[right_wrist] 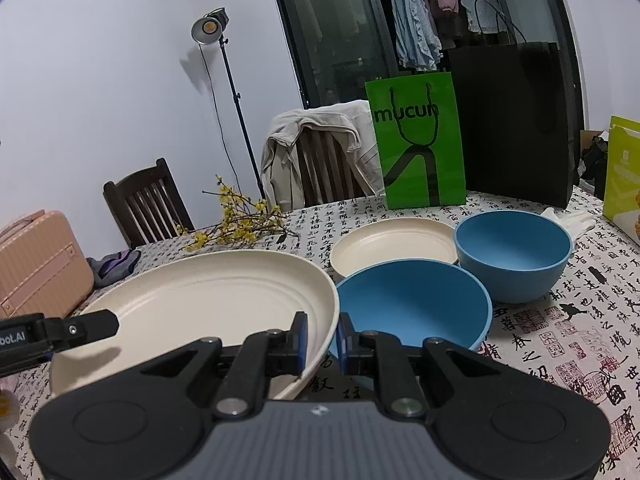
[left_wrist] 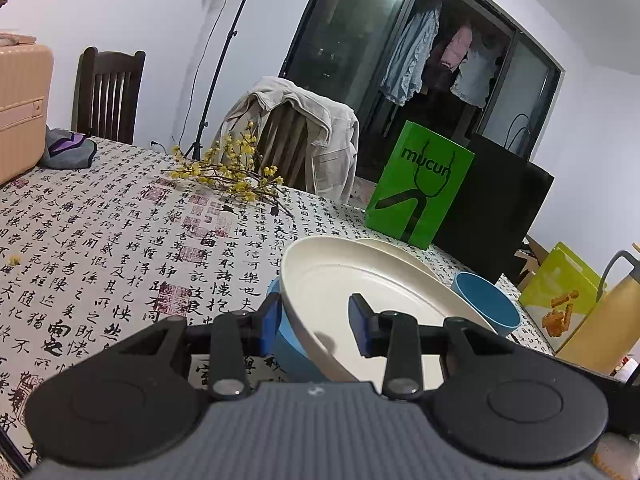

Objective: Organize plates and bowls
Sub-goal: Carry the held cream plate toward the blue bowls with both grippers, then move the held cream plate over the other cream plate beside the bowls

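A large cream plate [right_wrist: 208, 296] is tilted, its right rim raised beside the near blue bowl [right_wrist: 416, 308]. My right gripper [right_wrist: 322, 330] is shut on that rim. In the left wrist view my left gripper [left_wrist: 316, 314] straddles the opposite rim of the same plate [left_wrist: 360, 276], one pad outside and one inside. The inner finger casts a shadow on the plate and hovers above it, so the jaws are open. One of its fingers [right_wrist: 94, 326] also shows over the plate's left side. A smaller cream plate [right_wrist: 394, 244] and a second blue bowl [right_wrist: 514, 254] rest farther back.
A calligraphy-print cloth covers the table [right_wrist: 560, 320]. A green paper bag [right_wrist: 420, 140] and a black bag [right_wrist: 516, 120] stand at the far edge, with a yellow-green box [right_wrist: 622, 172] to the right. Yellow flower branches [right_wrist: 240, 224], a pink suitcase [right_wrist: 36, 264] and two chairs are to the left.
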A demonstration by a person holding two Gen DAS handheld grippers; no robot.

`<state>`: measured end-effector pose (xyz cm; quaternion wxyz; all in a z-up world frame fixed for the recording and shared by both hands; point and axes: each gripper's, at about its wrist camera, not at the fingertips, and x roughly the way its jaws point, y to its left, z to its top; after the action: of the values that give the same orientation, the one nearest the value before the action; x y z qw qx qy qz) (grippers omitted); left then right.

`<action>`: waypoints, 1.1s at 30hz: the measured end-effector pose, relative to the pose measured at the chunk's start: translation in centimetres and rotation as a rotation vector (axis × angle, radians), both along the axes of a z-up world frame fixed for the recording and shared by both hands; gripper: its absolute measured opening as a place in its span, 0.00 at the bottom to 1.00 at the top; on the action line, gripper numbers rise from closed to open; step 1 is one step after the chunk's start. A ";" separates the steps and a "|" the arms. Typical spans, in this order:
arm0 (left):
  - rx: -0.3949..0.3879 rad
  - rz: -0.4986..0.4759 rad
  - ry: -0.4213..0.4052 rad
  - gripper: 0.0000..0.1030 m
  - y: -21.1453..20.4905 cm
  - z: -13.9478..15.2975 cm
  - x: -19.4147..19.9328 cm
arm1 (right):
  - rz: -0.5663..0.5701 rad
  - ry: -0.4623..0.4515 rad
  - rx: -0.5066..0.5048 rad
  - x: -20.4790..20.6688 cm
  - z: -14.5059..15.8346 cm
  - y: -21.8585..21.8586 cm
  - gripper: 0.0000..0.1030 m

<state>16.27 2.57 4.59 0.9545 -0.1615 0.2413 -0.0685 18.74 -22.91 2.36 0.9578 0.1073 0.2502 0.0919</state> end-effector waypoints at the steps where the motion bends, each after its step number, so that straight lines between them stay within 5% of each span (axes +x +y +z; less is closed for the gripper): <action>1: 0.002 -0.001 -0.003 0.36 0.0 0.0 -0.1 | -0.001 -0.002 0.000 -0.1 0.0 0.0 0.14; 33: 0.003 -0.054 -0.054 0.36 -0.3 -0.8 -2.9 | -0.043 -0.057 -0.001 -4.3 -0.4 -0.5 0.14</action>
<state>13.40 2.29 3.84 0.9587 -0.1515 0.2198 -0.0981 14.47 -23.36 2.00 0.9664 0.1096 0.2205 0.0743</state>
